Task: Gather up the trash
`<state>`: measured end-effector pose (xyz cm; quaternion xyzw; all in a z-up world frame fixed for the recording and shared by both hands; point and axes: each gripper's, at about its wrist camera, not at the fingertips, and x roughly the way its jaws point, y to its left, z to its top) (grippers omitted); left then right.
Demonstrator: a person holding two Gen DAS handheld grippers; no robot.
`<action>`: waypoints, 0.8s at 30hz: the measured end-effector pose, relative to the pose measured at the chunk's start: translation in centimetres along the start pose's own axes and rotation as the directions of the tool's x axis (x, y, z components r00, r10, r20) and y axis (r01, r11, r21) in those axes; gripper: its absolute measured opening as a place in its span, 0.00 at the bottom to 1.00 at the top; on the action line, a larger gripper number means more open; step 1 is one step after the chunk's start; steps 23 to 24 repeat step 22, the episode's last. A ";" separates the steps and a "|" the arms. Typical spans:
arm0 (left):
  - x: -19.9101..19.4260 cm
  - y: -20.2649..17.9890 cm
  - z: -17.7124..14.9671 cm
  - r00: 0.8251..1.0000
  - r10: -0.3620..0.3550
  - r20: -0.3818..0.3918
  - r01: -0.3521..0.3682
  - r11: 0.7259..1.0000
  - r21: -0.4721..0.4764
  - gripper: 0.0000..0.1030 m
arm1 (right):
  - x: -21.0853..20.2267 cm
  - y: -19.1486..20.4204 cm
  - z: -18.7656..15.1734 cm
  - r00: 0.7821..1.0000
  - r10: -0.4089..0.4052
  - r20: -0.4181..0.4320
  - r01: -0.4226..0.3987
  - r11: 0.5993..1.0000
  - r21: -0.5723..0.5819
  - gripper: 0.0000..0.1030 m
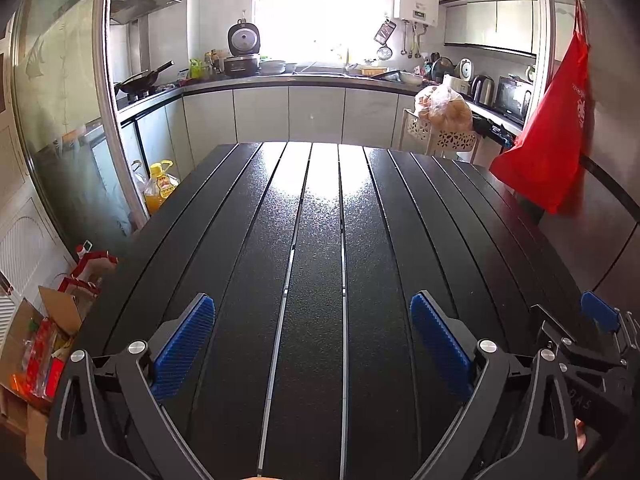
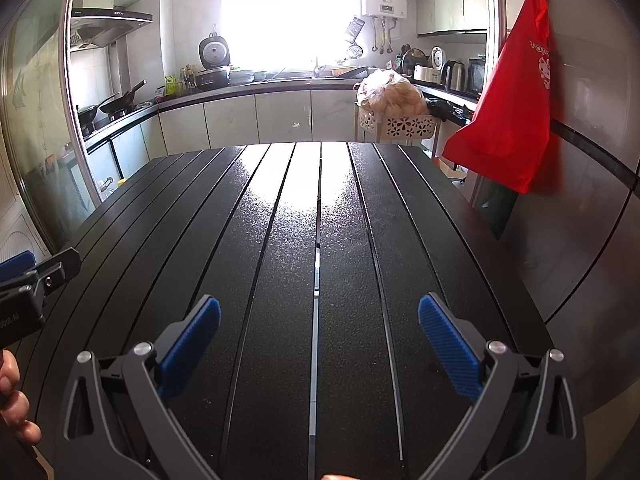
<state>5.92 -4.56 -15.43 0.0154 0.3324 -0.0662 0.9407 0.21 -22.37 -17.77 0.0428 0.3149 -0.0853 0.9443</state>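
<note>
Kitchen cabinets and a bright window fill the far side, behind a black slatted table [image 1: 320,240] that runs from near to far. Its top shows no trash at all in either view, so whether collecting is finished or not yet begun cannot be told. Both claws hover over the near end, side by side: the left gripper [image 1: 312,312] and the right gripper [image 2: 320,312] each stand wide apart, holding nothing.
</note>
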 end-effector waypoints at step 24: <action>0.8 0.5 -0.2 1.000 -0.003 -0.016 0.003 1.000 -0.006 0.92 | 0.7 -0.1 -0.1 1.000 -0.001 -0.016 0.001 1.000 -0.004 0.96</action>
